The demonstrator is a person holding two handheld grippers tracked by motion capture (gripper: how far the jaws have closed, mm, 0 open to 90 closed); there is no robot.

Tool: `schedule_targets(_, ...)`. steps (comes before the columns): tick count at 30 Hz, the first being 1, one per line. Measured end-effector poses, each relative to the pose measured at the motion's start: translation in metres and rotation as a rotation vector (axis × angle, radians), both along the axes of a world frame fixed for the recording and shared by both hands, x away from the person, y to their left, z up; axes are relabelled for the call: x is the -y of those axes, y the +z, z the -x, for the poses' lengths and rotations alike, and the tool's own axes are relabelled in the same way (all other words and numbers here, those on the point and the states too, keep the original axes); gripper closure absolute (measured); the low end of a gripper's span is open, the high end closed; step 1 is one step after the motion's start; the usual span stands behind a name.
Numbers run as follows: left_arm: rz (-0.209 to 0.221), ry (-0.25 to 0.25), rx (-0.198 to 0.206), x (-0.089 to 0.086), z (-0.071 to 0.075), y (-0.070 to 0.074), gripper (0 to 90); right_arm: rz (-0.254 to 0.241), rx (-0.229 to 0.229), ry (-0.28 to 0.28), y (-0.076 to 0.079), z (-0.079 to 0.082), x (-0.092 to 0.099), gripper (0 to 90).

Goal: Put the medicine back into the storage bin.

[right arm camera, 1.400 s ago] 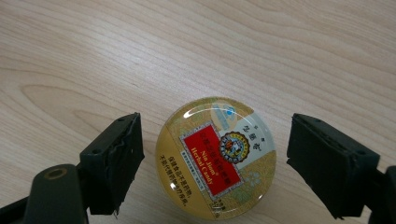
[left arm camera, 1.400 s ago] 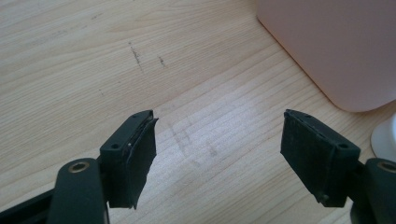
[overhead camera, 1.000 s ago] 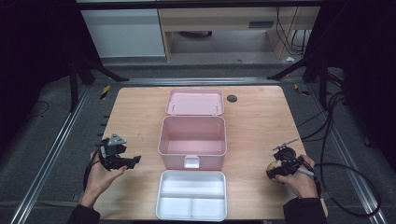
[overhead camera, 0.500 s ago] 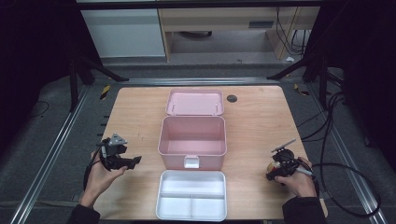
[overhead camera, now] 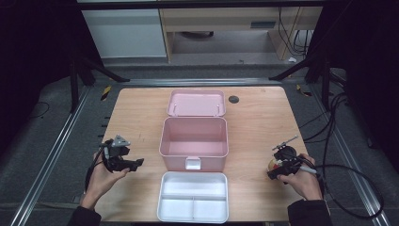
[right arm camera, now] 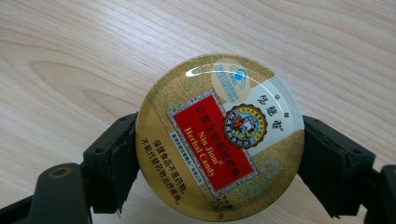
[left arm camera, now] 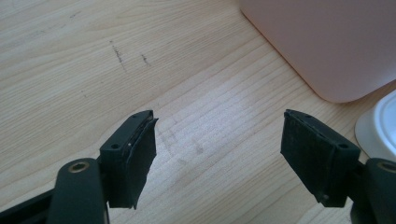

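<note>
Near the tabletop's right edge, the right gripper (right arm camera: 219,154) pinches a round Nin Jiom herbal candy tin (right arm camera: 218,137), its lower rim cut off in the right gripper view; near the left edge, the left gripper (left arm camera: 217,156) stands spread over bare wood beside the pink box (overhead camera: 194,142)

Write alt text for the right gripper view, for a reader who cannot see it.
A round gold candy tin with a red label reading "Nin Jiom Herbal Candy" sits between the two black jaws of the right gripper, whose pads press on its sides. Behind it lies the light wooden table.
</note>
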State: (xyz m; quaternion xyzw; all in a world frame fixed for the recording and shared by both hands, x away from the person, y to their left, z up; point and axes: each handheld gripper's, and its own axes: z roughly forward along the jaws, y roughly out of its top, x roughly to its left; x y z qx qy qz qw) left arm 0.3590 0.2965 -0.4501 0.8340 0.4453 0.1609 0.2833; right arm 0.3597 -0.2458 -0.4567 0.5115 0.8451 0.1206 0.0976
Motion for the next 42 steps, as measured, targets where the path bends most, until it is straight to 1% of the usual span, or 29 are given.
schedule_targets(1,0.0,0.0,0.0,0.0,0.0,0.0,26.1,0.0,0.0,0.0,0.0,0.0,0.0,20.3)
schedule_targets(4,-0.002,-0.001,-0.003,0.0,0.0,-0.001,26.1,-0.006,0.004,0.024,0.006,-0.001,-0.006,20.4)
schedule_targets(6,-0.005,0.001,-0.007,0.0,0.0,-0.001,26.1,-0.011,0.01,0.037,0.015,-0.002,-0.011,20.4)
schedule_targets(7,-0.005,0.001,-0.007,0.0,0.0,-0.001,26.2,-0.011,0.01,0.037,0.015,-0.002,-0.011,20.4)
schedule_targets(8,-0.01,0.006,-0.007,-0.001,-0.001,-0.002,26.2,-0.011,0.031,0.043,0.023,-0.004,-0.015,20.4)
schedule_targets(9,-0.01,0.006,-0.007,-0.001,-0.001,-0.002,26.1,-0.011,0.031,0.043,0.023,-0.004,-0.015,20.4)
schedule_targets(10,-0.011,0.004,-0.008,-0.001,-0.001,-0.002,26.1,-0.018,0.042,0.051,0.03,-0.005,-0.02,20.4)
schedule_targets(11,-0.01,0.006,-0.008,-0.001,-0.001,-0.002,26.1,-0.018,0.042,0.051,0.03,-0.005,-0.02,20.4)
schedule_targets(12,-0.011,0.007,-0.008,-0.001,-0.001,-0.002,26.1,-0.023,0.048,0.062,0.035,-0.007,-0.024,20.4)
schedule_targets(13,-0.011,0.007,-0.008,-0.001,-0.001,-0.002,26.1,-0.023,0.048,0.062,0.035,-0.007,-0.024,20.4)
schedule_targets(14,-0.012,0.004,-0.009,-0.001,-0.001,-0.002,26.1,-0.023,0.053,0.078,0.041,-0.009,-0.029,20.4)
schedule_targets(16,-0.015,0.0,-0.01,-0.001,-0.001,-0.002,26.1,-0.03,0.057,0.083,0.043,-0.01,-0.031,20.4)
schedule_targets(17,-0.014,0.0,-0.011,0.0,-0.001,-0.002,26.1,-0.041,0.065,0.085,0.048,-0.012,-0.034,20.4)
schedule_targets(19,-0.013,-0.001,-0.01,0.0,0.0,-0.002,26.1,-0.043,0.069,0.084,0.051,-0.013,-0.036,20.4)
schedule_targets(20,-0.012,-0.001,-0.007,0.0,0.0,-0.001,26.1,-0.047,0.08,0.093,0.057,-0.015,-0.039,20.4)
schedule_targets(22,-0.012,-0.003,-0.007,0.0,0.0,-0.001,26.2,-0.05,0.084,0.094,0.059,-0.016,-0.04,20.4)
schedule_targets(25,-0.011,-0.005,-0.011,0.0,-0.001,-0.002,26.3,-0.057,0.107,0.097,0.07,-0.021,-0.046,20.4)
schedule_targets(26,-0.014,-0.006,-0.014,0.0,-0.001,-0.003,26.4,-0.061,0.122,0.103,0.078,-0.024,-0.05,20.4)
schedule_targets(28,-0.016,-0.007,-0.017,0.0,-0.001,-0.003,26.4,-0.065,0.128,0.109,0.081,-0.025,-0.051,20.4)
schedule_targets(29,-0.016,-0.008,-0.017,0.0,-0.001,-0.003,26.4,-0.069,0.133,0.118,0.087,-0.027,-0.055,20.4)
schedule_targets(31,-0.014,-0.008,-0.015,0.0,-0.001,-0.003,26.4,-0.072,0.137,0.124,0.089,-0.028,-0.056,20.4)
schedule_targets(32,-0.014,-0.008,-0.014,0.0,-0.001,-0.003,26.4,-0.075,0.141,0.131,0.092,-0.029,-0.059,20.4)
schedule_targets(33,-0.015,-0.008,-0.013,0.0,-0.001,-0.003,26.4,-0.073,0.146,0.142,0.098,-0.031,-0.063,20.4)
schedule_targets(37,-0.016,-0.01,-0.016,0.0,-0.001,-0.003,26.3,-0.073,0.152,0.155,0.106,-0.034,-0.069,20.4)
schedule_targets(38,-0.017,-0.009,-0.016,0.0,-0.001,-0.003,26.2,-0.069,0.157,0.164,0.111,-0.037,-0.073,20.4)
schedule_targets(41,-0.02,-0.008,-0.016,-0.001,-0.002,-0.003,26.2,-0.067,0.158,0.176,0.115,-0.04,-0.076,20.4)
schedule_targets(42,-0.02,-0.008,-0.016,-0.001,-0.002,-0.003,26.2,-0.063,0.158,0.184,0.12,-0.042,-0.082,20.4)
